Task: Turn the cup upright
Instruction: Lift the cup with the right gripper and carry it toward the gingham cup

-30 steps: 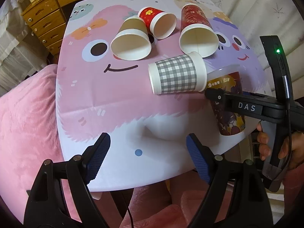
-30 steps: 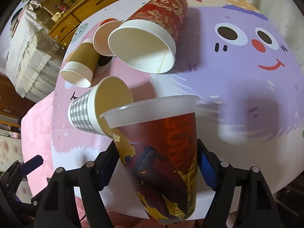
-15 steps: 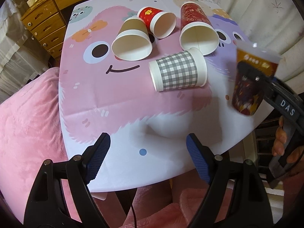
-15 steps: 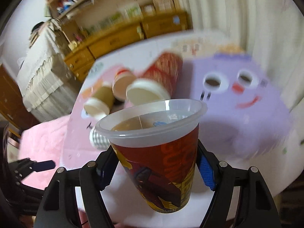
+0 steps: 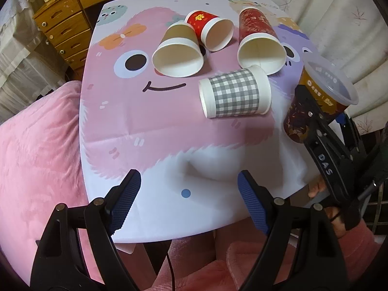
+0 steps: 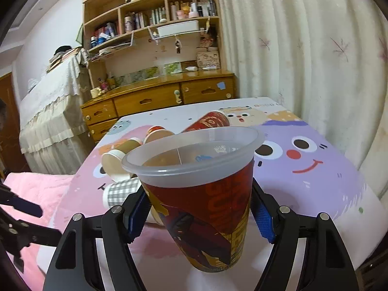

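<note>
Plastic cup [image 6: 201, 194], clear-rimmed with a red and yellow printed wrap, sits mouth-up and nearly upright between the blue pads of the right gripper [image 6: 200, 208], which is clamped on its sides just below the rim. In the left wrist view the same cup [image 5: 315, 99] hangs tilted above the right edge of the table [image 5: 169, 145], its base clear of the cloth, with the right gripper's [image 5: 322, 123] black arms reaching up to it from the person's hand at the lower right. The left gripper [image 5: 186, 201] hovers low over the near edge of the table, its fingers spread wide with nothing between them.

Four paper cups lie on their sides farther in: a checked cup [image 5: 234, 94] nearest the held cup, a brown cup [image 5: 178, 51], a small red cup [image 5: 211, 32] and a tall red cup [image 5: 259, 41] behind it. Bare cloth stretches across the near half of the table and the purple patch on the right.
</note>
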